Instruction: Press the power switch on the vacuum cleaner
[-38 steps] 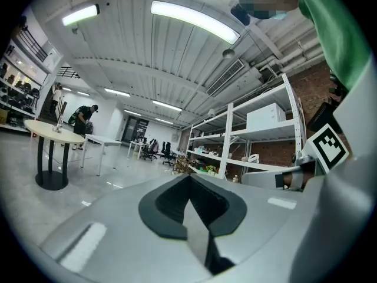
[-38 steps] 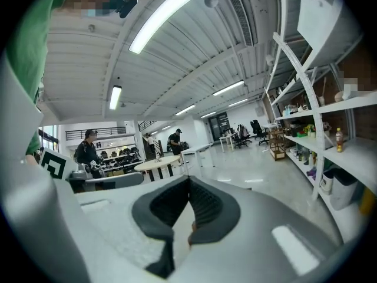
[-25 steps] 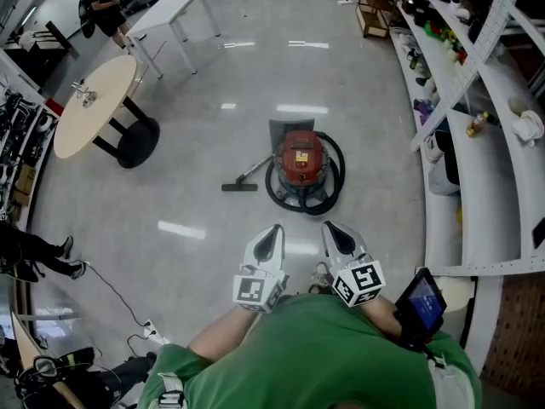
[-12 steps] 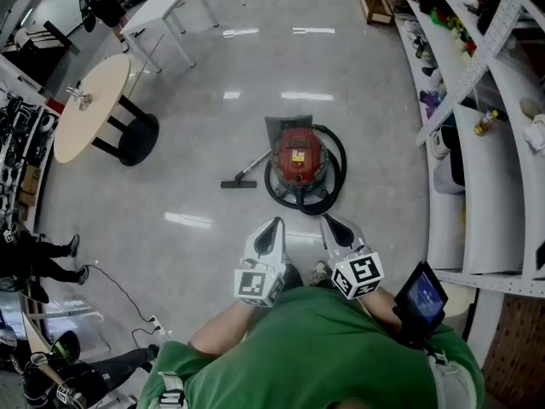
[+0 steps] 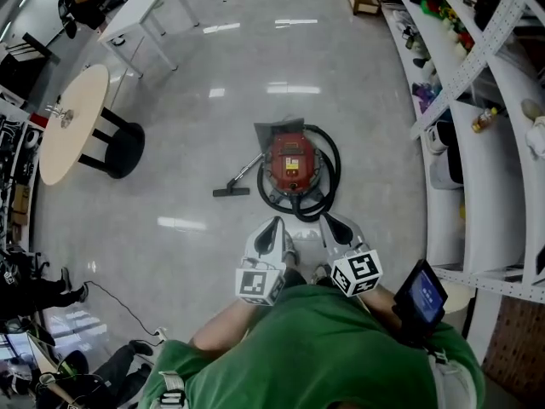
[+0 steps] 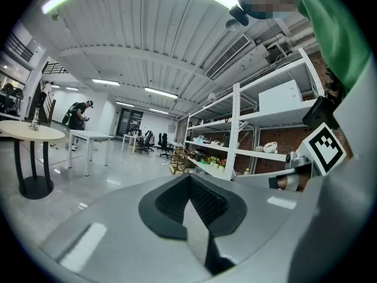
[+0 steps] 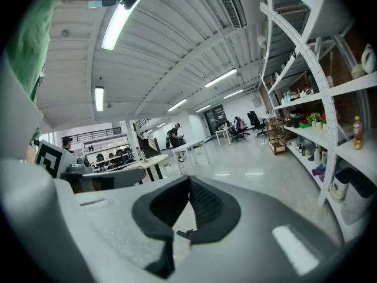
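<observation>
A red vacuum cleaner (image 5: 289, 162) stands on the shiny floor in the head view, with its black hose (image 5: 328, 186) coiled round it and its floor nozzle (image 5: 231, 191) out to the left. My left gripper (image 5: 272, 231) and right gripper (image 5: 333, 226) are held side by side just short of the coiled hose, touching nothing. Both are shut and empty. In the left gripper view the left gripper (image 6: 189, 177) looks level across the room, as does the right gripper (image 7: 189, 180) in the right gripper view. Neither of these views shows the vacuum.
Long white shelves (image 5: 477, 118) full of small items run along the right. A round wooden table (image 5: 66, 124) and a white table (image 5: 140, 11) stand at the far left. A cable (image 5: 111, 290) trails over the floor at lower left. People are at the left edge.
The view has shifted forward and right: the vacuum now lies a little closer to the gripper tips and the round table has slid left. Both grippers stay shut, side by side.
</observation>
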The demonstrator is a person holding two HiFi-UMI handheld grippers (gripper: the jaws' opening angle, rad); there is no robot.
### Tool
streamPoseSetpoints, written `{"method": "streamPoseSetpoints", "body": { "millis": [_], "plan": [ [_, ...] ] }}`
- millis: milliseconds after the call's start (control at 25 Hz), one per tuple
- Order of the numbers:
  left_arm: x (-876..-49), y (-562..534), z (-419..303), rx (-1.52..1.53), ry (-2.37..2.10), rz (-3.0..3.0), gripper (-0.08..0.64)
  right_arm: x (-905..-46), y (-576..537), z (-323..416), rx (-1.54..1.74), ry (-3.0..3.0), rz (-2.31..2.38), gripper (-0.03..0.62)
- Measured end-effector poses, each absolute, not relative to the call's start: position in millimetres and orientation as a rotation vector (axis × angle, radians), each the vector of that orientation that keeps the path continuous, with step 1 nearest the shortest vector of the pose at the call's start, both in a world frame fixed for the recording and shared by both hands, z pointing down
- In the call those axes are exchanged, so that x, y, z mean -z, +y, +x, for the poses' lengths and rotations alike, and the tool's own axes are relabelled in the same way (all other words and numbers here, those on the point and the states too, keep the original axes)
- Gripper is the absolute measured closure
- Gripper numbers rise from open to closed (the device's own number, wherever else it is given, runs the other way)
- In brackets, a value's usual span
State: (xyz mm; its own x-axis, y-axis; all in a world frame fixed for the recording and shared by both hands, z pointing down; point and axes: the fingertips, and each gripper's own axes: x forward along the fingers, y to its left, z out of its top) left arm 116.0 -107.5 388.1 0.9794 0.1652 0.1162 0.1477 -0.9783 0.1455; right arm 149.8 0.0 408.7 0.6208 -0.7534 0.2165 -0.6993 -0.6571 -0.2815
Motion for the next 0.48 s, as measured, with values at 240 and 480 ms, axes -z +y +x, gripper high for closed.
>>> {"method": "streamPoseSetpoints", "body": {
  "millis": [240,480],
  "plan": [
    [-405.6,-148.0,159.6,-0.219,0.282,2.961,0.554,-421.5,-34.9,188.5,0.541,1.165,-2.710,0.591],
    [-408.1,-188.8,198.6,-0.224,0.313,2.934,0.554,-430.2,-71.1,224.3,0.596,1.115,-2.755,0.591]
  ]
}}
